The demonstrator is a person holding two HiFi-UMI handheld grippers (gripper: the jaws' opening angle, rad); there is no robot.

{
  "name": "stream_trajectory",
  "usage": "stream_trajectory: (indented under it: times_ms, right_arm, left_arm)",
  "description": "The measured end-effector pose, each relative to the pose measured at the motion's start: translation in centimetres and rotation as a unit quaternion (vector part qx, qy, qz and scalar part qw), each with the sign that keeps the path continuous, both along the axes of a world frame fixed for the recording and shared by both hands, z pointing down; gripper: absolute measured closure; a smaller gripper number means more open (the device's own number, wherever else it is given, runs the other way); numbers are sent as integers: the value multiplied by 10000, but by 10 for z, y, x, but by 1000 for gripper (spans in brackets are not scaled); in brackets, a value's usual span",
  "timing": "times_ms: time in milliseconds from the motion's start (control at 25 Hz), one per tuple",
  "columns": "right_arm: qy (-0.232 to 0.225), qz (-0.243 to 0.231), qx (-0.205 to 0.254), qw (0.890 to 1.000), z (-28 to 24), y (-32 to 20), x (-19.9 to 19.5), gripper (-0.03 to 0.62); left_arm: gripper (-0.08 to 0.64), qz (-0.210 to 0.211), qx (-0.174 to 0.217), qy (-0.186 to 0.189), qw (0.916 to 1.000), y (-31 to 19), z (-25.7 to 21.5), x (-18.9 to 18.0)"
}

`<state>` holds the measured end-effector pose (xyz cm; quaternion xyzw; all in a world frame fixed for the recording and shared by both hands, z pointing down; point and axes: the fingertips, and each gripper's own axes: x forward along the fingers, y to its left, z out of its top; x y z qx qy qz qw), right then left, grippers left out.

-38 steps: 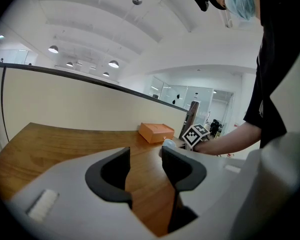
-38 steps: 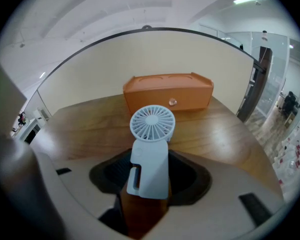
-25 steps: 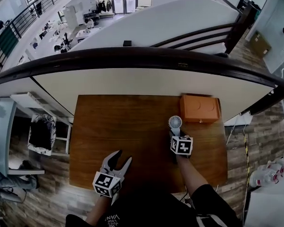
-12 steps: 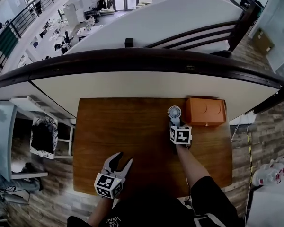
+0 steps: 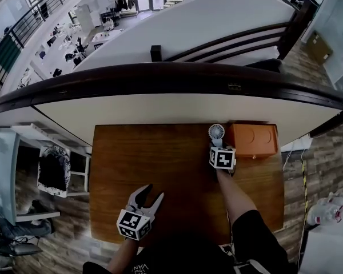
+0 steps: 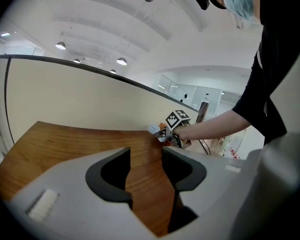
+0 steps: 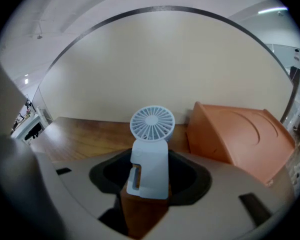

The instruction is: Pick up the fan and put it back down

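Observation:
A small pale-blue hand fan (image 5: 216,132) stands upright at the far right of the wooden table (image 5: 148,153), right beside the orange box (image 5: 252,140). My right gripper (image 5: 217,145) is shut on the fan's handle (image 7: 151,159), and the round grille rises above the jaws. Whether the fan's base touches the wood cannot be told. In the right gripper view, the right gripper (image 7: 149,179) has both dark pads against the handle. My left gripper (image 5: 152,193) hovers open near the front left with nothing in it. The left gripper (image 6: 145,156) looks across at the fan (image 6: 154,130).
The orange box (image 7: 240,136) sits close on the fan's right, against the back edge. A cream partition wall (image 5: 160,104) with a dark rail closes the table's far side. Bare wood lies between the two grippers. Beyond the table's right edge lies plank floor (image 5: 291,170).
The right gripper has carried the fan away from me toward the table's back edge, closer to the orange box's left end. The left gripper stays open near the front.

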<state>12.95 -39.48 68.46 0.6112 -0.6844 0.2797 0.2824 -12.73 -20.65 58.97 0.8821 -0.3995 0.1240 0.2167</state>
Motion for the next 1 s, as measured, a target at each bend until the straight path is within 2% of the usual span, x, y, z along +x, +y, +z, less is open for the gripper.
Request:
stream_trajectory:
  times_ms: [440,1000]
  right_arm:
    - [11,181,-300,9994,21,-10,3,370]
    - [-355,221,-203,9989,16,-9,-4,370]
  left_arm:
    - [373,119,-86,41,9999,-15,7,10]
    - [373,24,-21,-48,10000,-7,0,1]
